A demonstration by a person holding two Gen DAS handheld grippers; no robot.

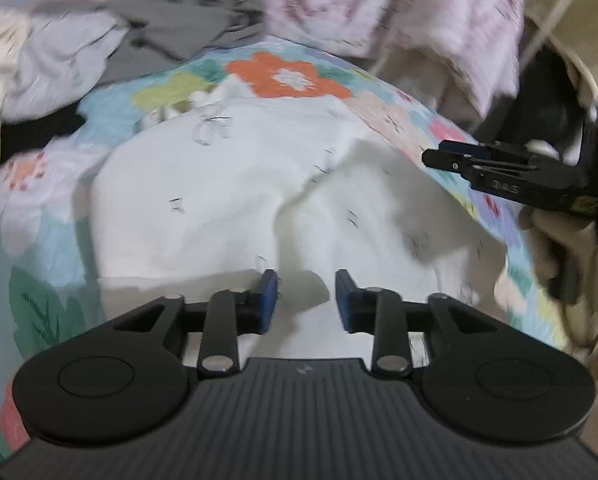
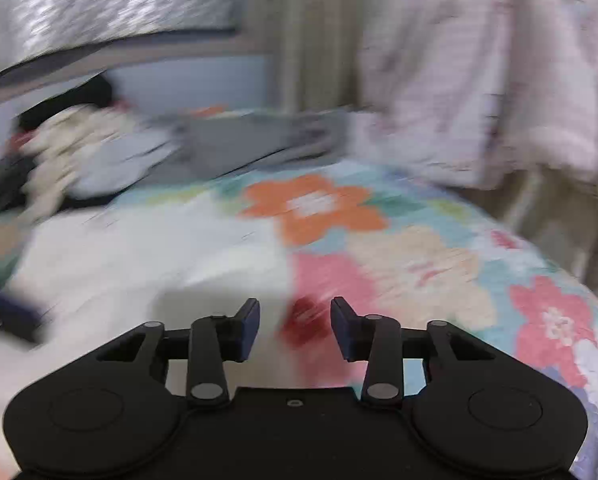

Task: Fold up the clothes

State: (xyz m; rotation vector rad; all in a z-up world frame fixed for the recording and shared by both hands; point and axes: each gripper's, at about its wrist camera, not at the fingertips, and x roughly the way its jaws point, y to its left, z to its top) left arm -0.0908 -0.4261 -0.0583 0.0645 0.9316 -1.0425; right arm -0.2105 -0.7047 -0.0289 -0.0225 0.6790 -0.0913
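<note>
the left gripper (image 1: 306,296), black with blue pads, hangs over a white garment with small dark sprigs printed on it (image 1: 227,200), which lies rumpled and spread across the bed's floral quilt in orange, pink, green and pale blue (image 1: 291,74). its jaws stand partly apart, released, with nothing between the pads; only white cloth shows below the gap, and whether the tips brush it i cannot tell.

the right gripper (image 2: 295,328), the same black and blue make, is also released, its jaws parted a little wider and empty. it sits above the edge of the white garment (image 2: 139,256), where the cloth meets a pink flower of the quilt (image 2: 419,248). from the left wrist view it shows side-on at the right (image 1: 451,156), just off the garment's right edge.

at the far side of the bed lies a heap of other clothes, grey and pale (image 1: 171,28). a pale pink striped cloth (image 2: 479,80) hangs behind on the right. both views are blurred.
</note>
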